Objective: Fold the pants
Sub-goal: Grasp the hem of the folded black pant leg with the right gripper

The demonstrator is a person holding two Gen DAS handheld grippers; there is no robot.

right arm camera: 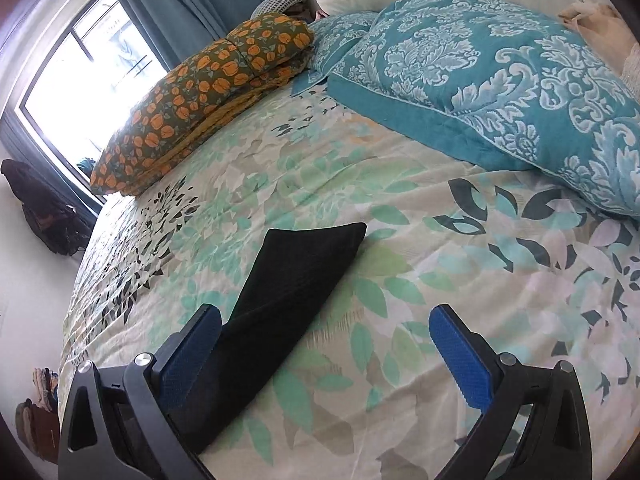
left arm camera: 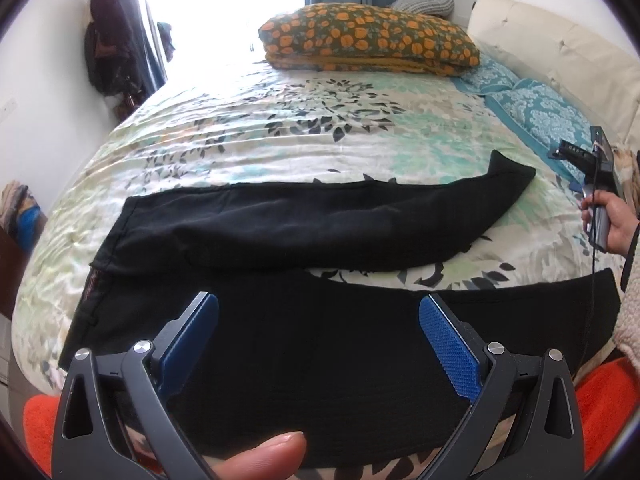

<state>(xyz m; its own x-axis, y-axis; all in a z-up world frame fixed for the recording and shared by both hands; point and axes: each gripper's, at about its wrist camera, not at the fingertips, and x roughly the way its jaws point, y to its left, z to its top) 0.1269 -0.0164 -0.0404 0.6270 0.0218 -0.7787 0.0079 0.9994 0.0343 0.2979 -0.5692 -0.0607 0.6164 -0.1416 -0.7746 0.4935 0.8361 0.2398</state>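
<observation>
Black pants [left arm camera: 280, 232] lie spread on the floral bedspread [left arm camera: 280, 120], waistband at the left, both legs running to the right with a gap between them. My left gripper [left arm camera: 319, 310] is open and hovers over the near leg, nothing between its blue pads. In the right wrist view my right gripper [right arm camera: 325, 322] is open above the bed, with the far leg's cuff [right arm camera: 304, 264] lying just ahead and under its left finger [right arm camera: 192, 344]. The right gripper's body [left arm camera: 596, 172] and the hand holding it show at the right edge of the left wrist view.
A folded orange-flowered quilt [left arm camera: 372, 36] lies at the far side of the bed. Teal patterned pillows [right arm camera: 500, 80] rest against the cream headboard [left arm camera: 560, 48]. Dark clothes [left arm camera: 108, 44] hang on the left wall by the window. Orange fabric [left arm camera: 600, 400] shows at the near edge.
</observation>
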